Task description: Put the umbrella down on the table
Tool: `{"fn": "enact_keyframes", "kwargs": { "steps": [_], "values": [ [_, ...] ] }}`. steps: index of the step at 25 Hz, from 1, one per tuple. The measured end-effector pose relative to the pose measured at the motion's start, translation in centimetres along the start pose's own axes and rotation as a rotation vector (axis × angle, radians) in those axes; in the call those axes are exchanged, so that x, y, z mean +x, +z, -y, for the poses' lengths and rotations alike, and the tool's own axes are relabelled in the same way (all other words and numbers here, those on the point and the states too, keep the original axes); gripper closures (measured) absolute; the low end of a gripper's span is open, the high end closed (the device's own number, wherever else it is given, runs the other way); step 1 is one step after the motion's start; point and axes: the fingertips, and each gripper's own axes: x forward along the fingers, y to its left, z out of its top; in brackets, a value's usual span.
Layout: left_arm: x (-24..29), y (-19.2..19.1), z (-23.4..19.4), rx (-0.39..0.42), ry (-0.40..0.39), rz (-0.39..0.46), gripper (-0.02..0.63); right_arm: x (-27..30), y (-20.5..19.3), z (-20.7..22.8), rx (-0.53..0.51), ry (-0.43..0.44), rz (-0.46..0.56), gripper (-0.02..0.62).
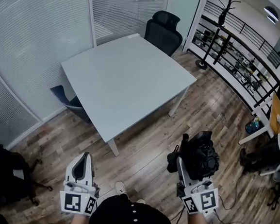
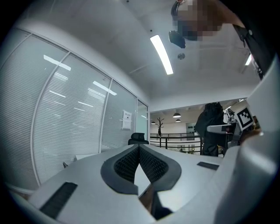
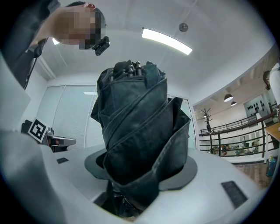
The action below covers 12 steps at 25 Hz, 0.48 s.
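Right gripper [image 1: 192, 168] clamps the folded black umbrella [image 1: 202, 156] upright, well short of the table [image 1: 133, 79]. Left gripper [image 1: 81, 170] is closed and empty. Best approach: carry it over the tabletop, lay it flat, then release.

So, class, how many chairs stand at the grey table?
2. A black office chair stands by the table's far corner; a blue chair is tucked under its left edge. Others may be hidden beneath.

The pale grey square table [image 1: 128, 79] stood on the wood-plank floor [image 1: 146, 148]; black office chair [image 1: 162, 32] at its far side, blue chair [image 1: 67, 99] tucked under its left edge.
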Motion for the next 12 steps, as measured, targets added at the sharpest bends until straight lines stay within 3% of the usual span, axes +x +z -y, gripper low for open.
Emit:
{"fn": "enact_keyframes", "kwargs": {
  "steps": [4,12],
  "values": [
    [3.7,0.6,-3.1,-0.015,-0.008,-0.011,0.592,4.6,0.3,-0.4,-0.003,-0.009,-0.02,0.324],
    [6.2,0.6,-5.4,-0.019,-0.033,0.005,0.591,7.4,0.6,-0.8,0.006,-0.027,0.006,0.324]
  ]
}}
